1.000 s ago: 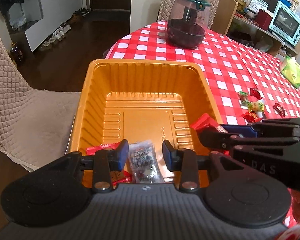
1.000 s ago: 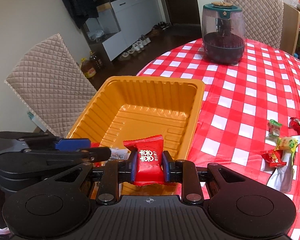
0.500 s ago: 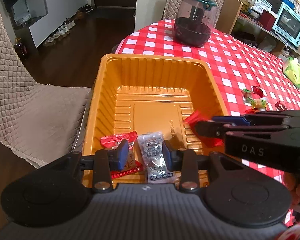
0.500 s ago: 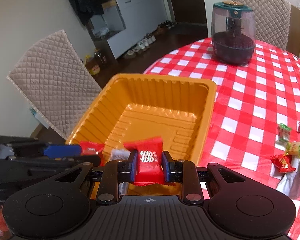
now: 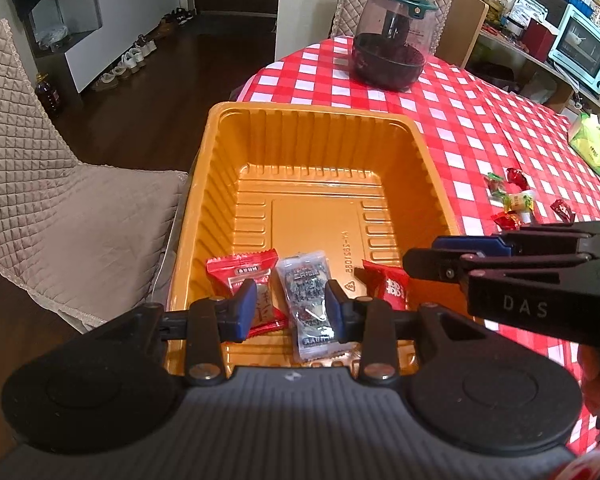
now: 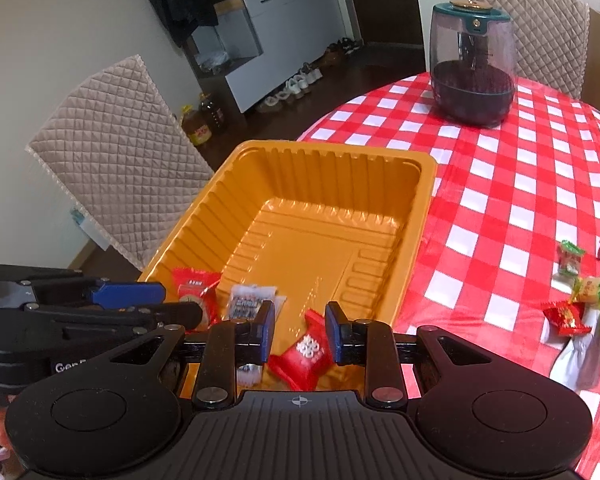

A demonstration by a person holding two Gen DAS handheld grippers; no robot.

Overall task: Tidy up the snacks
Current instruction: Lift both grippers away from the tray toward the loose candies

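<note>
In the left wrist view, the left gripper (image 5: pixel 291 312) is seen over the near end of the orange tray (image 5: pixel 432 184), its fingers apart and empty; below the gap lie a silver sachet (image 5: pixel 310 300) and a red packet (image 5: pixel 242 276) on the tray floor. A second red candy (image 5: pixel 388 286) rests beside them, and the right gripper (image 5: pixel 420 264) reaches in from the right side. More loose candies (image 5: pixel 512 204) are scattered on the red-checked surface (image 5: pixel 480 128) towards its right edge, well apart from the tray. In the right wrist view, the right gripper's (image 6: pixel 300 328) fingers are likewise parted, with the red candy (image 6: pixel 302 354) lying free beneath them in the tray's near corner. The drop appears done, so the step in hand is judged to be withdrawal: both tools are best lifted straight up, so no wrapper is dragged out, before the loose candies (image 6: pixel 576 296) are approached one at a time. A dark lidded jar (image 6: pixel 474 64) stands at the surface's far edge; quilted chairs (image 6: pixel 112 152), a white cabinet and shoes on the dark floor are seen beyond.
</note>
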